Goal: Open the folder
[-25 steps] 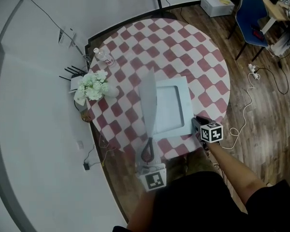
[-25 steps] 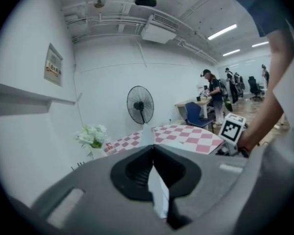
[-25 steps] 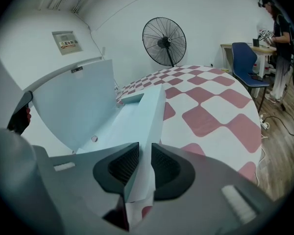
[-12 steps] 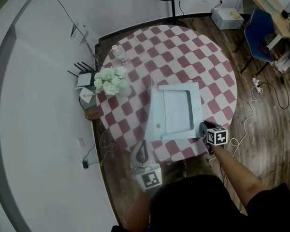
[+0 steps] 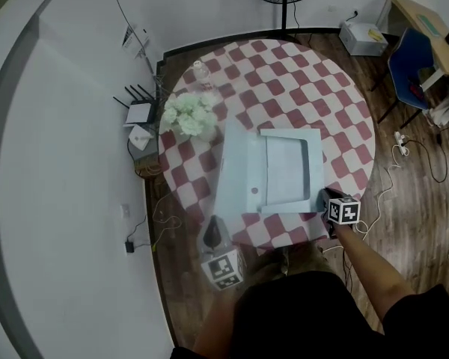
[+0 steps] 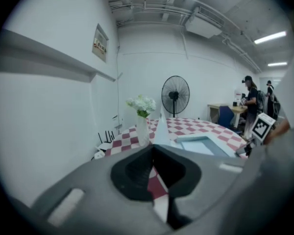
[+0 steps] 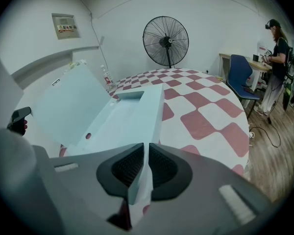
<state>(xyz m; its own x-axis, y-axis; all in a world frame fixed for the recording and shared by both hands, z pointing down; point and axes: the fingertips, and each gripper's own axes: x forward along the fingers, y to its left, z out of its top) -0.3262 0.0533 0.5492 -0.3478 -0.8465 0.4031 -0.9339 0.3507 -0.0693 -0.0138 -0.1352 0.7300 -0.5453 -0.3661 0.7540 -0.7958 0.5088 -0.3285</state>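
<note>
Left hand-held gripper (image 5: pixel 213 229) clamped the tilted cover (image 5: pixel 236 172) of the pale blue plastic folder (image 5: pixel 288 172); right hand-held gripper (image 5: pixel 324 197) clamped its base at the checked bench (image 5: pixel 337 103) near edge

Your left claw (image 5: pixel 214 226), clamped on the cover (image 5: pixel 242 172) of the folder (image 5: pixel 288 169), has swung outward to your left. The cover, earlier standing nearly on edge, now leans wide open.

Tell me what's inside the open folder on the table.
Inside the folder only a bare pale-blue panel with raised borders shows, no papers. Whatever lies under that panel is covered.
</note>
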